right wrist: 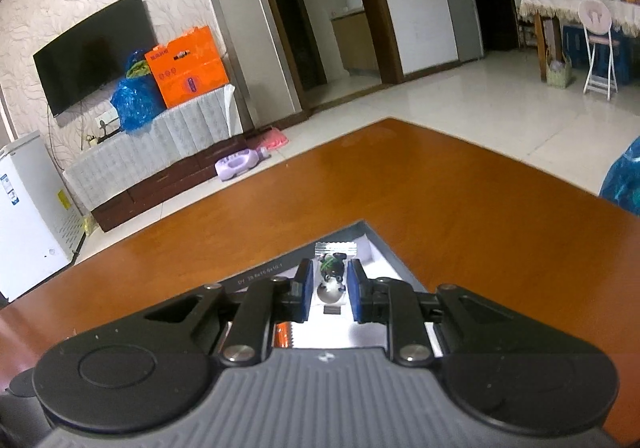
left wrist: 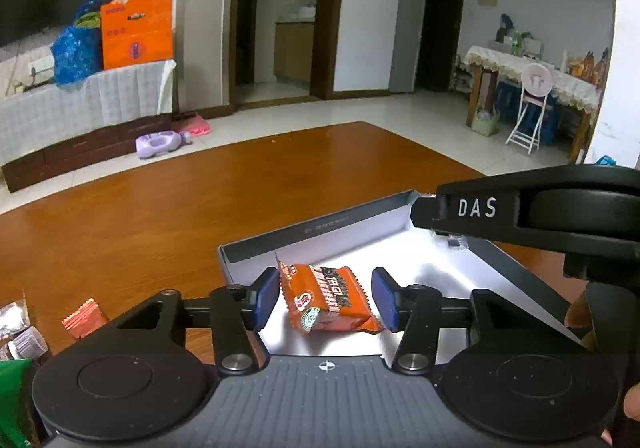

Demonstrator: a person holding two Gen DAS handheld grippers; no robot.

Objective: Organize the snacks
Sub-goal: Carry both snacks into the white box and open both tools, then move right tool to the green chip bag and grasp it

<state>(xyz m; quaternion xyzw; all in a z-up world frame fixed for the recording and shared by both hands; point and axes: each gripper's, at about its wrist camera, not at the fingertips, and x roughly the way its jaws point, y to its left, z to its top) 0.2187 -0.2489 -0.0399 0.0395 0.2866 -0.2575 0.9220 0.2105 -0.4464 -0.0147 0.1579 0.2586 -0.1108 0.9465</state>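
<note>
Off to the far left of your left gripper [left wrist: 325, 298], the unsorted pile waits on the worktop [left wrist: 160, 215]: a small orange wrapper [left wrist: 84, 318] lies closest, then a couple of clear-wrapped sweets [left wrist: 18, 328] and a green bag [left wrist: 14, 400] at the edge of view. That is the work left, as far as the left wrist view shows; more may sit out of frame.

Now the left jaws themselves. They stand apart, blue pads either side of the orange snack packet [left wrist: 328, 300], and neither pad presses on it. The packet lies on the white floor of the shallow box [left wrist: 256, 252], right between the jaws, so I would call that one delivered.

Moving right, your right gripper [right wrist: 329, 284] hangs over the far corner of the same box. Its jaws are pinched in on a clear-wrapped candy [right wrist: 333, 268] with green and dark print, the wrapper's crimped top poking out beyond the fingertips. It hangs over the box's white floor beyond the right jaws, gripped and not yet let go. Just behind the right jaws, low in that view, a sliver of the orange packet shows on the box floor.

So the tally reads: one snack in the box, a second poised above it, and a handful out on the worktop. My judgement is you are early in the job, with several pick-ups ahead.
</note>
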